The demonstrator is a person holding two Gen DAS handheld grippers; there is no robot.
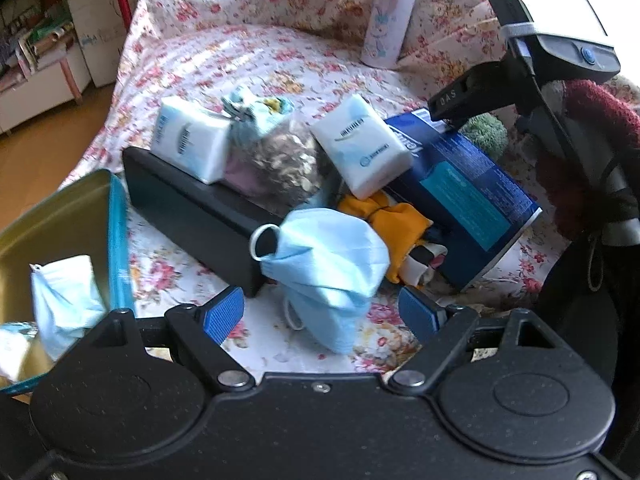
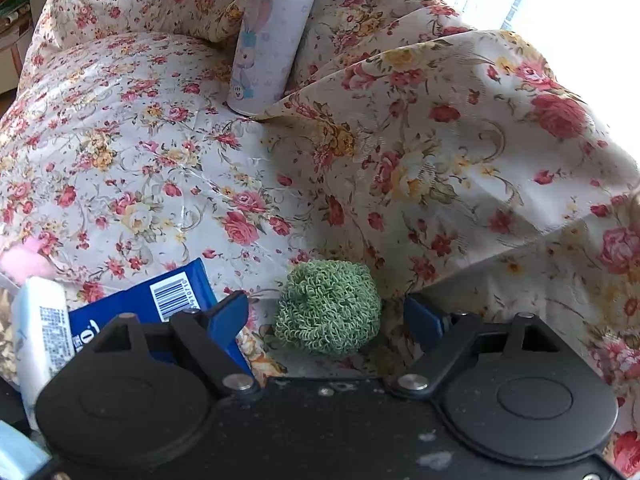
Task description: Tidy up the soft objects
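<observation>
A crumpled light-blue face mask [image 1: 328,268] lies on the floral cover between the blue pads of my open left gripper [image 1: 322,312], untouched. Behind it a black box [image 1: 188,204] holds two white tissue packs [image 1: 188,144] [image 1: 360,144], a clear bag of dried bits [image 1: 280,160] and cloth pieces; a yellow cloth [image 1: 396,224] lies beside it. A gold tin [image 1: 60,240] at left holds another blue mask [image 1: 64,300]. A green mesh scrubber ball [image 2: 328,308] sits between the pads of my open right gripper [image 2: 326,316], untouched. The right gripper also shows in the left wrist view [image 1: 472,100].
A blue carton [image 1: 472,196] lies right of the black box, also in the right wrist view [image 2: 152,300]. A lilac bunny bottle [image 2: 272,40] stands at the back against folded floral fabric [image 2: 440,140]. A dark red sleeve [image 1: 592,152] is at right. Shelves stand far left.
</observation>
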